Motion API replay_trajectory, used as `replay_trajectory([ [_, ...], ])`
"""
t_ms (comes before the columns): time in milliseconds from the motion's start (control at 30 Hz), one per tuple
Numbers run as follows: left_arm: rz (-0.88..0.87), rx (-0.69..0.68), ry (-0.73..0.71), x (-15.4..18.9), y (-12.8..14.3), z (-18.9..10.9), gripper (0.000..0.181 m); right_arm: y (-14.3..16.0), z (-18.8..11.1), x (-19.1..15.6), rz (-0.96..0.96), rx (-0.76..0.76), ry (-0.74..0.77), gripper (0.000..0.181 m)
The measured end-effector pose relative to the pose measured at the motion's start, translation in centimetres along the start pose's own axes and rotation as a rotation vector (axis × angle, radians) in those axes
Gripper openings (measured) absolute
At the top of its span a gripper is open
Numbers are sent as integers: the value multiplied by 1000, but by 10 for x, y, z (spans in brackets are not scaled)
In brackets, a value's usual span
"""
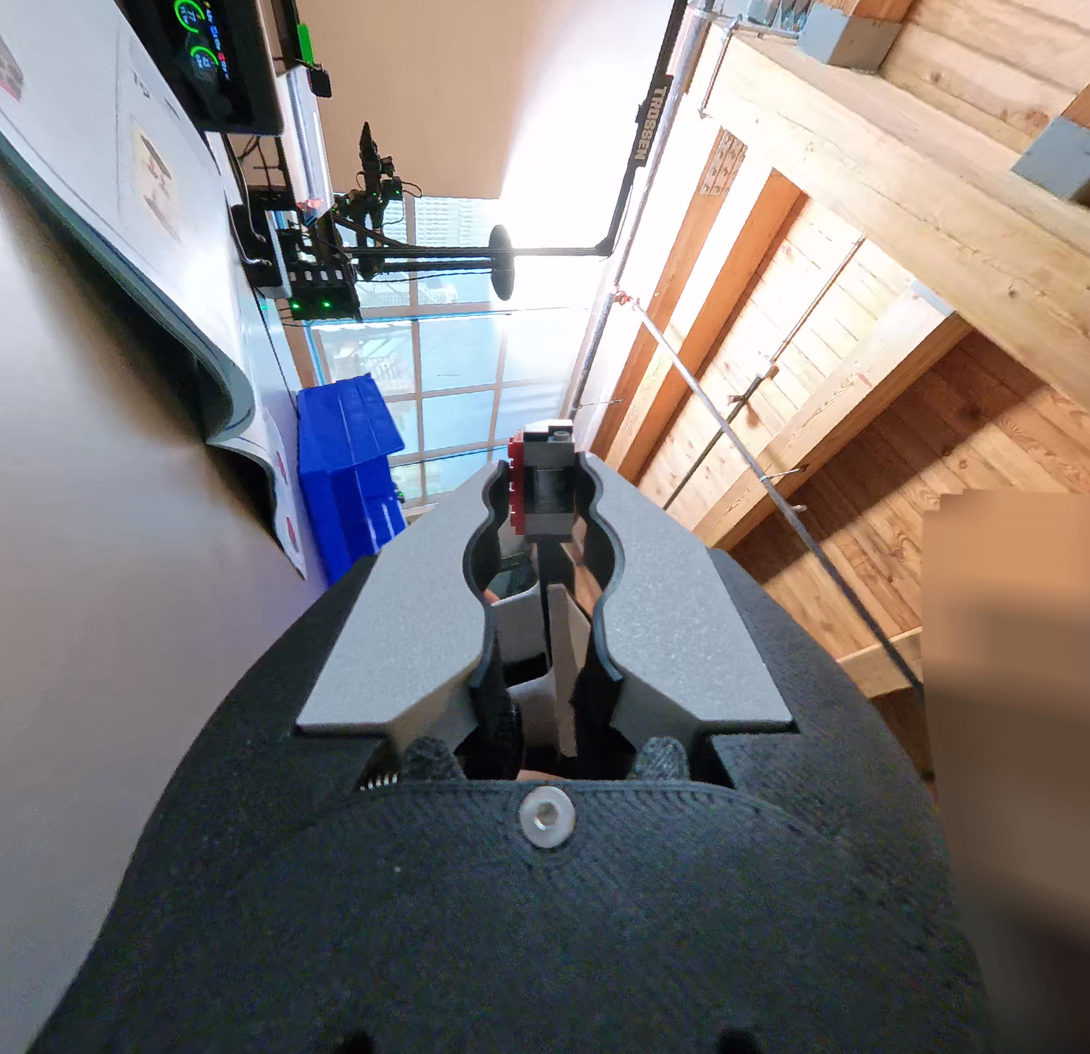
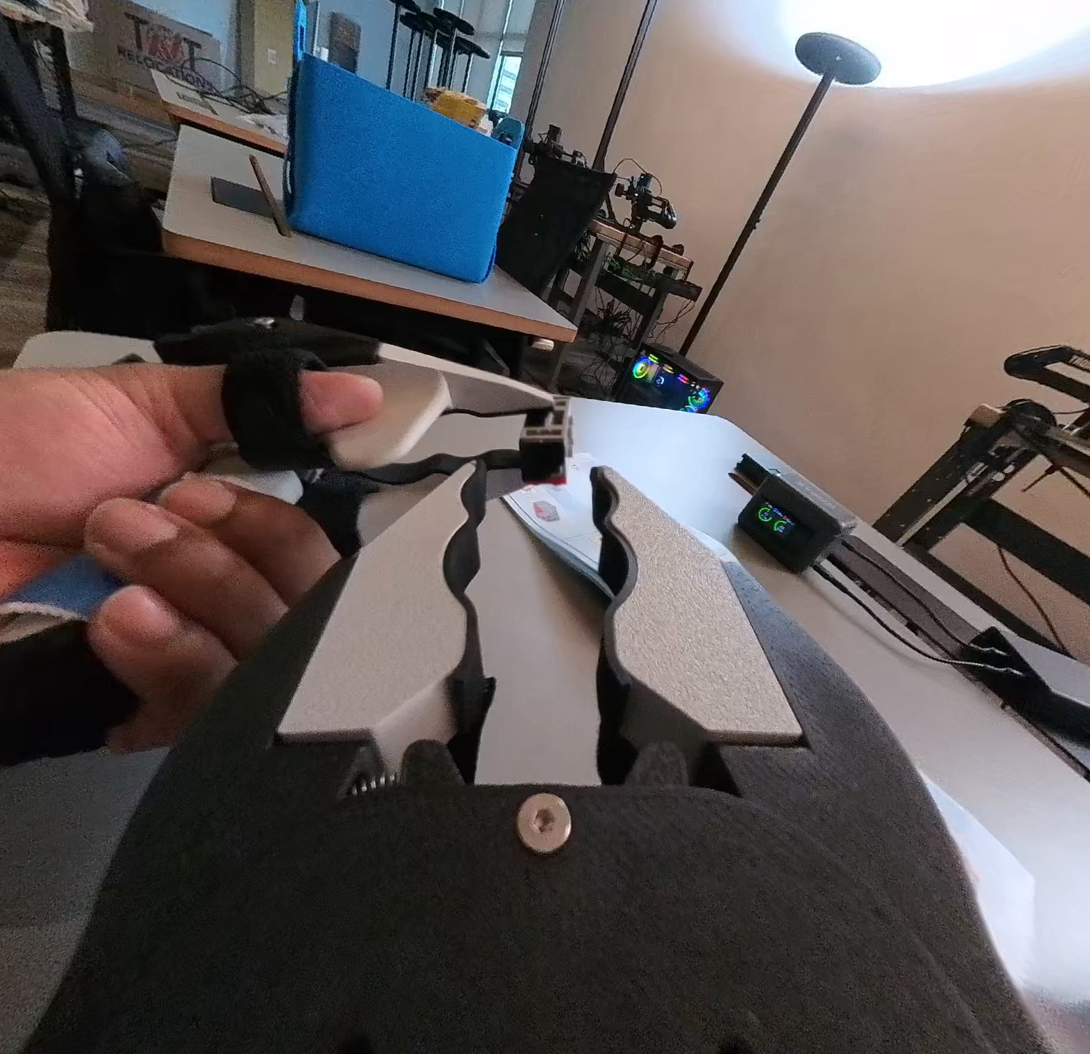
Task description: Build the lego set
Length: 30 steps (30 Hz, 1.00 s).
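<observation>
Mid-assembly: left gripper [image 1: 541,483] clenched on grey-and-red Lego block [image 1: 545,483], frame centre; right gripper [image 2: 538,477] released, needing next brick.

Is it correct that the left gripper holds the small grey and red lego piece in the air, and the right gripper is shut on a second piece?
Not quite. The right gripper is open and empty, as the right wrist view shows. The left gripper does hold the grey and red lego piece in the air.

Daylight from the window [image 1: 454,365] blows out the left view's centre; lamp [image 2: 837,58] glare whitens the right view's upper right; fisheye edges bend.
</observation>
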<state>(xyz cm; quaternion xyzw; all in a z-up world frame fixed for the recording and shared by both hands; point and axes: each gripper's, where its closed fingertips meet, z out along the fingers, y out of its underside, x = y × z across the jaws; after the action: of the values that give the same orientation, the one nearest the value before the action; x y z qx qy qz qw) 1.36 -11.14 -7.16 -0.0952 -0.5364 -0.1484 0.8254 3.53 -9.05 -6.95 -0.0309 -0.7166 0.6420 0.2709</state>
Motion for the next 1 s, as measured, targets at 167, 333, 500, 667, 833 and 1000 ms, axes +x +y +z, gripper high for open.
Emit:
replay_trajectory([
  [167,223,-62,-94,-4,18,7,22,3,-1,4,-61,-24,45,35],
  [333,480,-110,-160,-1,30,12,22,6,-3,14,-45,-44,95,28],
  [500,635,-140,-186,2,35,14,22,4,-6,20,63,-7,75,19],
  [667,714,-228,-103,14,45,17,34,-6,-15,26,301,111,-54,18],
  [833,735,-320,62,30,45,8,48,-26,-35,23,651,288,-371,18],
  [1000,729,-416,212,48,59,-3,42,-40,-52,18,770,366,-575,18],
])
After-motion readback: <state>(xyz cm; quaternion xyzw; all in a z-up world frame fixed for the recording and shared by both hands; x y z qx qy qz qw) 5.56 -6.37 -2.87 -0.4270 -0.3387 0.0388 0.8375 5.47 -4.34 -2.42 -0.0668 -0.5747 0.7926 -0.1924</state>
